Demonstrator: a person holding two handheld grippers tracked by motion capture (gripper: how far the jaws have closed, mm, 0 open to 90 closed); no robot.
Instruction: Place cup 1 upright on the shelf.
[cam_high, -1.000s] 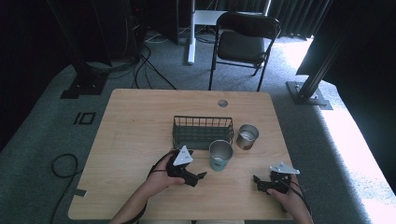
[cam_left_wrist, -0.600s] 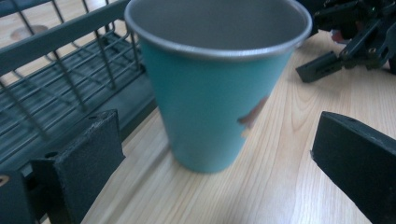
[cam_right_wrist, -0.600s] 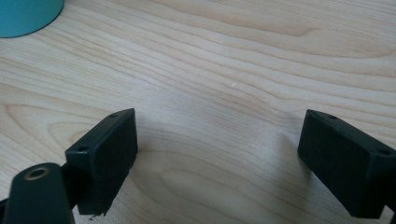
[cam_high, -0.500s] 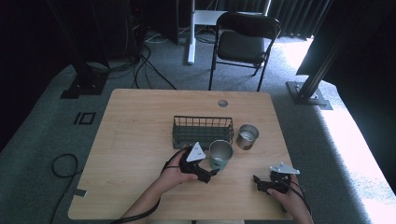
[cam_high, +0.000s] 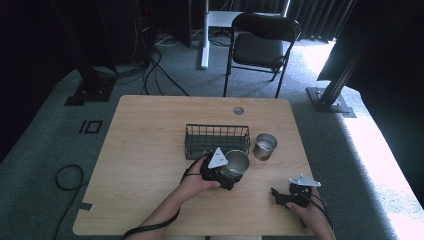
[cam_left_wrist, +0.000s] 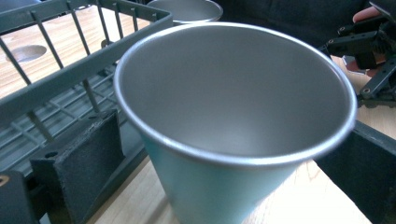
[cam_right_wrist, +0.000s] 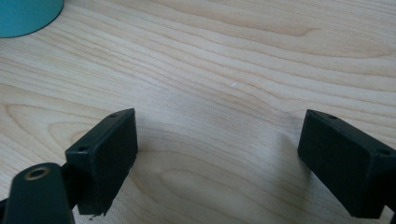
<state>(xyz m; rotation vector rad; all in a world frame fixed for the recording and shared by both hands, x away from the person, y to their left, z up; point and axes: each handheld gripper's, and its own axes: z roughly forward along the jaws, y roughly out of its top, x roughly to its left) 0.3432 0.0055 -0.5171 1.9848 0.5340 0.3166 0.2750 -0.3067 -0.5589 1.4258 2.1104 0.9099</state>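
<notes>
Teal tapered cup, brushed-metal inside, sits between left tongs, spread wide, beside wire basket. Right tongs apart over woodgrain table.

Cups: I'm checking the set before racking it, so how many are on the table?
2. The teal cup stands just in front of the wire rack, between the left gripper's fingers. The silver cup stands right of the rack.

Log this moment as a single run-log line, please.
left gripper: jaws straddling teal cup, not closed | right gripper: open, idle over table | wire basket: beside cup | second cup: untouched
</notes>
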